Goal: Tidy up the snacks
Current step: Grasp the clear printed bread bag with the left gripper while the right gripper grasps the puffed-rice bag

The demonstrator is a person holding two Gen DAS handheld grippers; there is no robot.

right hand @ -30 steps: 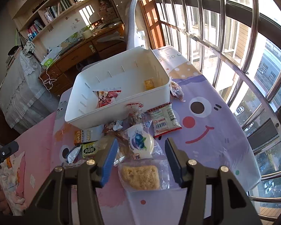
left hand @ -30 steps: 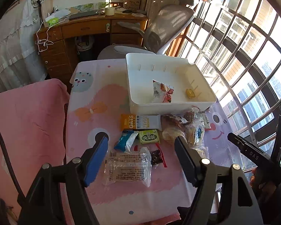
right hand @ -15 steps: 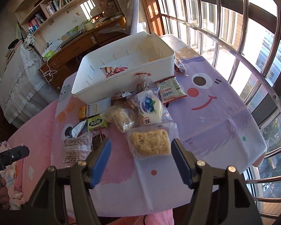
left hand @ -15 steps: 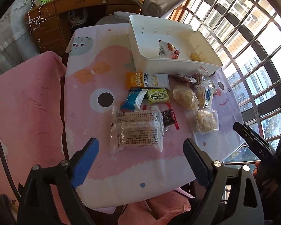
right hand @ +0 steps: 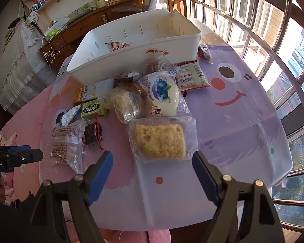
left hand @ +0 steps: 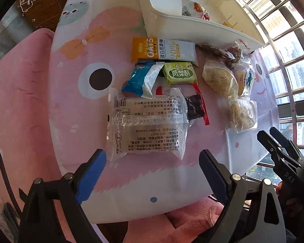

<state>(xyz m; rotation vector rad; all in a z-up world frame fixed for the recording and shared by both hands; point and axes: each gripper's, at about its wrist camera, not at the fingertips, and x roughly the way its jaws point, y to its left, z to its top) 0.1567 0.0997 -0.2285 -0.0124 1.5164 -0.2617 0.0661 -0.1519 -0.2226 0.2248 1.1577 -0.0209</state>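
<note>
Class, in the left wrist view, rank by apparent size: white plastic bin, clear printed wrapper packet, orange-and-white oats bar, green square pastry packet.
1. White plastic bin
2. Clear printed wrapper packet, though nearest the camera
3. Orange-and-white oats bar
4. Green square pastry packet

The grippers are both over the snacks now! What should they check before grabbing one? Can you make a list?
1. Left gripper empty, open wide: ok.
2. Clear printed packet lined up between its fingers: ok.
3. Right gripper empty; jaws opening: ok.
4. Yellow rice cake packet right ahead of it: ok.
5. Fingers wide enough for each packet: cannot tell.
6. White bin has room: ok, few snacks inside.
</note>
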